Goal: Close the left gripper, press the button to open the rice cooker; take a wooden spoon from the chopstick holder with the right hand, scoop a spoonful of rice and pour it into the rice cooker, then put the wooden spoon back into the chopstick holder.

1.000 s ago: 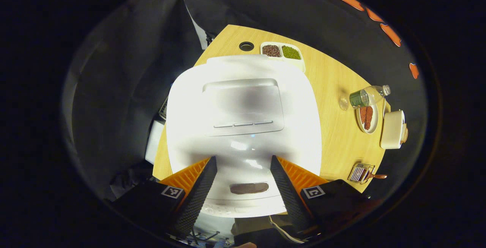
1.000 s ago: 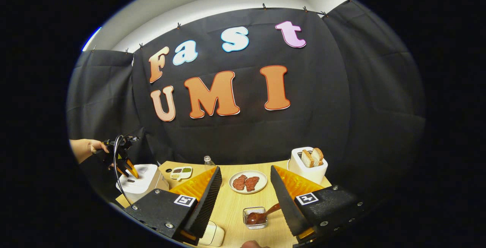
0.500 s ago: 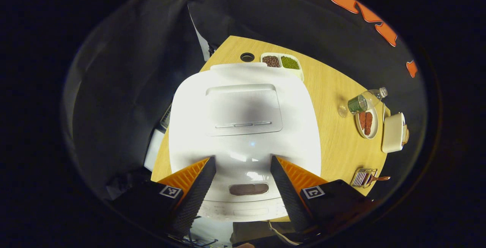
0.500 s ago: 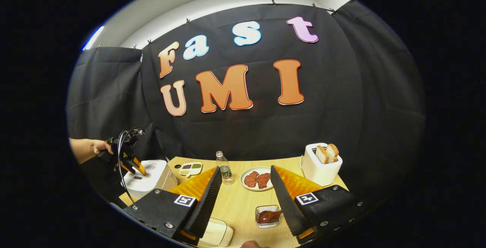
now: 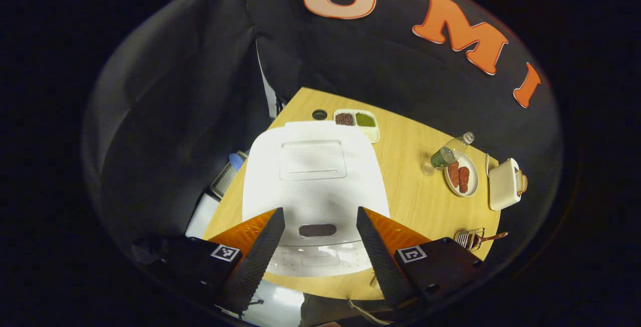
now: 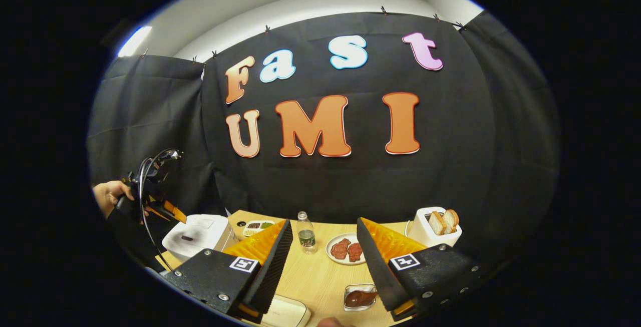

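Observation:
The white rice cooker (image 5: 315,182) stands on the wooden table with its lid down and a dark oval button (image 5: 317,230) near its front edge. My left gripper (image 5: 319,212) hovers well above it, open, the button showing between the two fingers. In the right gripper view the cooker (image 6: 198,237) sits at far left with a hand (image 6: 107,197) holding the left gripper (image 6: 163,209) above it. My right gripper (image 6: 324,223) is open and holds nothing. The small holder (image 6: 359,297) with the brown wooden spoon (image 5: 483,239) sits just below and ahead of it.
A divided tray of beans (image 5: 356,120) lies behind the cooker. A water bottle (image 6: 304,237), a plate of meat (image 6: 347,249) and a white toaster with bread (image 6: 434,227) stand across the table. A white lidded container (image 6: 283,314) sits at the near edge.
The left gripper has lifted away from the cooker, which now looks smaller and lower in its view. It stays open. The right gripper's view has drifted slightly left.

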Demonstrator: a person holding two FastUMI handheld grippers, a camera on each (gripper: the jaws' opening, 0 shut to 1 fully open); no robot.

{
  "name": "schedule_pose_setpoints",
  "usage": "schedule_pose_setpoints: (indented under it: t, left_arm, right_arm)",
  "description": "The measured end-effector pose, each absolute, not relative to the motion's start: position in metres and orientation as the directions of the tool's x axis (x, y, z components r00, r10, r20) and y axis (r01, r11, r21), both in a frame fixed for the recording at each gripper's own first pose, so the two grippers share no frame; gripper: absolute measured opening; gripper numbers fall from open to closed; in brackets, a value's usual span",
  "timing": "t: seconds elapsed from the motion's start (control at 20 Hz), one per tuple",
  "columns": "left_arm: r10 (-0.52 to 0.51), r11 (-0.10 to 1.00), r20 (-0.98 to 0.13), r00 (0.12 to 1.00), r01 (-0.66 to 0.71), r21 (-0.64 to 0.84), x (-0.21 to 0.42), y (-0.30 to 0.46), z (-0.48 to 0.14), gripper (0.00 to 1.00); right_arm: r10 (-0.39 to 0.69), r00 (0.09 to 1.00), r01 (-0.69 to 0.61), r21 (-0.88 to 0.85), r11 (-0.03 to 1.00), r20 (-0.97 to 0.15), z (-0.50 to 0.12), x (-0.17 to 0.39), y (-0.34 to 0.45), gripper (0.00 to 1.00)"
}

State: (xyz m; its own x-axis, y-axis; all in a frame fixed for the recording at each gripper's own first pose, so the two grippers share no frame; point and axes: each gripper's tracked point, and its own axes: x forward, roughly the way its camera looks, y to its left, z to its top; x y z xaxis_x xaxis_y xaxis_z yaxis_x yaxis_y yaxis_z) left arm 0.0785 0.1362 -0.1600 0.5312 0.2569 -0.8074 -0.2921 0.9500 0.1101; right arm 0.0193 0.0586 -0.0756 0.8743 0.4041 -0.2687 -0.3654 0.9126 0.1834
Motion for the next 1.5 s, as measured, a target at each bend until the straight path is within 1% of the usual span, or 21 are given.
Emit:
schedule_pose_setpoints:
  t: [0.1, 0.2, 0.3, 0.4, 0.45, 0.5, 0.6, 0.7, 0.75, 0.8, 0.9, 1.1, 1.2, 1.25, 1.3, 1.35, 1.5]
  left_arm:
    - [0.243, 0.957, -0.764, 0.597, -0.278, 0.087, 0.074, 0.118, -0.135, 1.00]
    - [0.243, 0.962, -0.686, 0.685, -0.263, 0.078, 0.070, 0.107, -0.105, 0.98]
    - [0.255, 0.965, -0.575, 0.777, -0.245, 0.098, 0.069, 0.106, -0.073, 1.00]
    - [0.252, 0.968, -0.463, 0.850, -0.215, 0.132, 0.064, 0.093, -0.043, 0.98]
    - [0.245, 0.968, -0.405, 0.881, -0.199, 0.152, 0.064, 0.086, -0.031, 1.00]
    - [0.241, 0.966, -0.343, 0.908, -0.191, 0.173, 0.063, 0.080, -0.018, 0.98]
    - [0.229, 0.962, -0.231, 0.946, -0.183, 0.202, 0.058, 0.070, 0.004, 0.98]
    - [0.193, 0.965, -0.143, 0.971, -0.161, 0.207, 0.050, 0.051, 0.014, 0.98]
    - [0.176, 0.965, -0.105, 0.979, -0.150, 0.213, 0.046, 0.044, 0.016, 1.00]
    - [0.164, 0.965, -0.070, 0.984, -0.145, 0.219, 0.043, 0.039, 0.019, 1.00]
    - [0.156, 0.963, -0.047, 0.987, -0.141, 0.228, 0.036, 0.034, 0.009, 1.00]
    - [0.127, 0.965, -0.030, 0.991, -0.116, 0.234, 0.029, 0.019, -0.003, 1.00]
    - [0.146, 0.956, -0.013, 0.989, -0.137, 0.260, 0.029, 0.026, -0.002, 1.00]
    - [0.151, 0.954, -0.011, 0.989, -0.142, 0.265, 0.029, 0.025, -0.004, 1.00]
    - [0.154, 0.953, -0.008, 0.988, -0.146, 0.267, 0.029, 0.025, -0.005, 1.00]
    - [0.149, 0.953, -0.007, 0.989, -0.142, 0.266, 0.028, 0.022, -0.006, 1.00]
    - [0.143, 0.959, -0.004, 0.990, -0.138, 0.246, 0.029, 0.023, -0.003, 1.00]
  right_arm:
    - [0.413, 0.880, -0.385, 0.156, 0.910, -0.234, -0.065, 0.019, 0.066, 0.81]
    - [0.405, 0.891, -0.385, 0.133, 0.913, -0.204, -0.054, 0.022, 0.070, 0.81]
    - [0.401, 0.900, -0.383, 0.129, 0.915, -0.169, -0.041, 0.022, 0.074, 0.81]
    - [0.399, 0.907, -0.382, 0.131, 0.915, -0.136, -0.030, 0.021, 0.079, 0.81]
    - [0.394, 0.911, -0.380, 0.123, 0.917, -0.122, -0.025, 0.021, 0.080, 0.81]
    - [0.391, 0.914, -0.380, 0.111, 0.918, -0.108, -0.021, 0.021, 0.081, 0.81]
    - [0.383, 0.921, -0.376, 0.088, 0.922, -0.078, -0.014, 0.019, 0.082, 0.81]
    - [0.367, 0.929, -0.363, 0.072, 0.929, -0.053, -0.009, 0.017, 0.084, 0.81]
    - [0.361, 0.931, -0.358, 0.067, 0.931, -0.044, -0.008, 0.016, 0.085, 0.81]
    - [0.358, 0.933, -0.355, 0.063, 0.933, -0.037, -0.008, 0.016, 0.087, 0.81]
    - [0.360, 0.933, -0.359, 0.058, 0.932, -0.024, -0.008, 0.015, 0.090, 0.81]
    - [0.370, 0.928, -0.366, 0.074, 0.928, -0.039, -0.016, 0.011, 0.097, 0.81]
    - [0.376, 0.925, -0.372, 0.082, 0.925, -0.048, -0.020, 0.012, 0.100, 0.81]
    - [0.380, 0.924, -0.376, 0.086, 0.923, -0.047, -0.021, 0.011, 0.101, 0.76]
    - [0.381, 0.923, -0.376, 0.088, 0.922, -0.046, -0.021, 0.011, 0.103, 0.76]
    - [0.383, 0.923, -0.378, 0.085, 0.922, -0.047, -0.023, 0.011, 0.104, 0.81]
    - [0.385, 0.922, -0.381, 0.081, 0.921, -0.050, -0.025, 0.012, 0.106, 0.81]
